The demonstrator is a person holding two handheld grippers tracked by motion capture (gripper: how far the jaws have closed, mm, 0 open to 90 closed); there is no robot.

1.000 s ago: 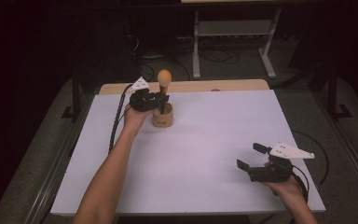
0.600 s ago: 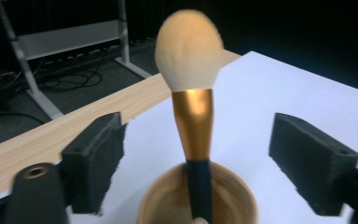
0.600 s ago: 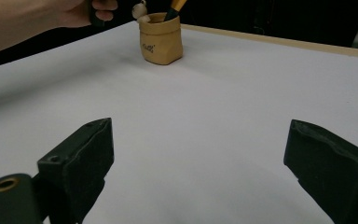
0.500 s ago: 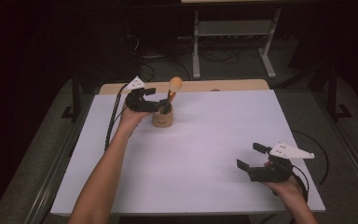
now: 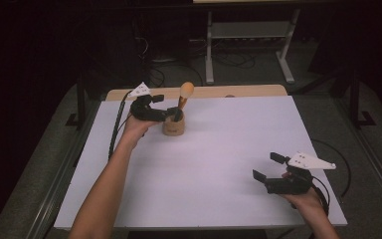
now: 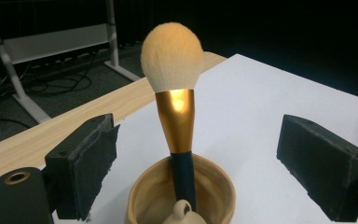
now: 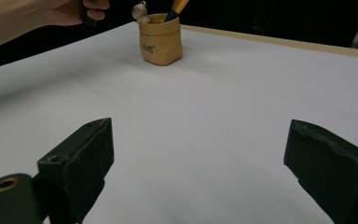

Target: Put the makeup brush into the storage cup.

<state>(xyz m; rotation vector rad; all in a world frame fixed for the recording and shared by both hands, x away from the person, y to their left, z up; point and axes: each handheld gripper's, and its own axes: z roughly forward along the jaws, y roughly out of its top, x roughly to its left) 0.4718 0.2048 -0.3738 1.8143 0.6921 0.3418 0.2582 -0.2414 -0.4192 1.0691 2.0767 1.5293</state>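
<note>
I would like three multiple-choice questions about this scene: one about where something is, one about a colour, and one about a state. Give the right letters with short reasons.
1. Where does the brush stand?
A. in the tan holder
B. flat on the white table
C. in the right gripper

2. What colour is the ferrule under the brush head?
A. silver
B. gold
C. red

3. How are the jaws of the left gripper?
A. shut on the brush
B. shut on nothing
C. open on either side of the brush

Answers: 1 A, its dark handle goes down into the holder. 2 B, it shines gold in the left gripper view. 3 C, both pads stand clear of the handle.
</note>
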